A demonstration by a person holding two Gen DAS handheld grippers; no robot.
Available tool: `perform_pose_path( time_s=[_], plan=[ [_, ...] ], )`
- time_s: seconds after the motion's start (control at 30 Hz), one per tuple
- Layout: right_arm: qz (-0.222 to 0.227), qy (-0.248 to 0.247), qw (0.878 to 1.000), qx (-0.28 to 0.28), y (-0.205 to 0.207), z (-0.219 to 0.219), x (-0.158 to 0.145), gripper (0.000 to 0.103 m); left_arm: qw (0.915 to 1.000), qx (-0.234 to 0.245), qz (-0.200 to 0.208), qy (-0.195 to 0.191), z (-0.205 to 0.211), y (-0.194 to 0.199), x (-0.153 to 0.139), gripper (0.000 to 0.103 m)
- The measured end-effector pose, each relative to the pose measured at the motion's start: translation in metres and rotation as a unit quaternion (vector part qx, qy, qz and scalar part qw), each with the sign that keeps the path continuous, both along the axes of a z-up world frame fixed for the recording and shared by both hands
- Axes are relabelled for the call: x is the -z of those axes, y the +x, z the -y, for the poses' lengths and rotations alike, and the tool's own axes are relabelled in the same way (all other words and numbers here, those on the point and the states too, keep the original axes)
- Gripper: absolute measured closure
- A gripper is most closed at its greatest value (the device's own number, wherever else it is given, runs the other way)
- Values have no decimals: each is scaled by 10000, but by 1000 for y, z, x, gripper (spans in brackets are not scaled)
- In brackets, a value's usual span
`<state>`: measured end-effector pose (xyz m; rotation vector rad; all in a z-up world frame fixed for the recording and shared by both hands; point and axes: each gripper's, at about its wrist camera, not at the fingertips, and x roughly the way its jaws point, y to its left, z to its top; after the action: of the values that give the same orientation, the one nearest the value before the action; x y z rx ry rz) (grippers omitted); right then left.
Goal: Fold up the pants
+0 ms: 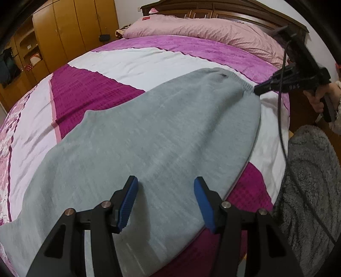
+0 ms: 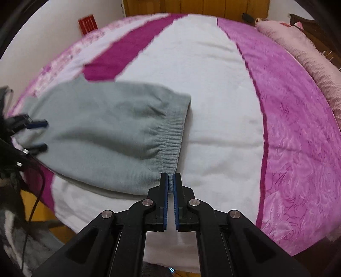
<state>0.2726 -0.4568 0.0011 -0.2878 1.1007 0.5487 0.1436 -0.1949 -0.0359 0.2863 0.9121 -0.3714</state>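
Note:
Grey pants (image 1: 149,136) lie flat across the bed, waistband toward the headboard side. My left gripper (image 1: 165,183) hovers open just above the leg part of the pants, blue pads apart with cloth below them, not pinched. My right gripper (image 2: 170,178) is shut on the near corner of the ribbed waistband (image 2: 170,144); grey cloth shows between its blue pads. In the left wrist view the right gripper (image 1: 256,90) bites the waistband corner at the right. In the right wrist view the left gripper (image 2: 42,134) shows at the far left over the pants (image 2: 102,127).
The bed cover (image 1: 132,64) is white with magenta and pink panels. A pink pillow (image 1: 202,29) lies by the wooden headboard (image 1: 213,10). Wooden wardrobes (image 1: 70,32) stand beyond the bed. A grey fleece sleeve (image 1: 309,181) and a black cable (image 1: 281,119) hang at the right edge.

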Motion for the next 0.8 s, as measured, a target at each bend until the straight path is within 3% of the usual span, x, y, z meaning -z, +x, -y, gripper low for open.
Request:
perform_pose_path(
  time_s=[0.23, 0.47, 0.6, 0.73, 0.8],
  plan=[
    [152, 104, 9998, 125, -1, 2, 1, 99, 10000, -1, 15, 14, 0, -1, 0, 45],
    [643, 41, 9975, 292, -21, -1, -29, 77, 9999, -156, 40, -62, -10, -13, -6, 45],
    [777, 446, 9960, -30, -35, -26, -51, 75, 9993, -361, 5, -125, -25, -15, -12, 45],
    [651, 686, 9950, -315, -39, -54, -43, 76, 9983, -568, 41, -86, -40, -16, -14, 45],
    [177, 617, 9979, -65, -30, -62, -22, 75, 9976, -687, 43, -88, -49, -19, -14, 45]
  ],
)
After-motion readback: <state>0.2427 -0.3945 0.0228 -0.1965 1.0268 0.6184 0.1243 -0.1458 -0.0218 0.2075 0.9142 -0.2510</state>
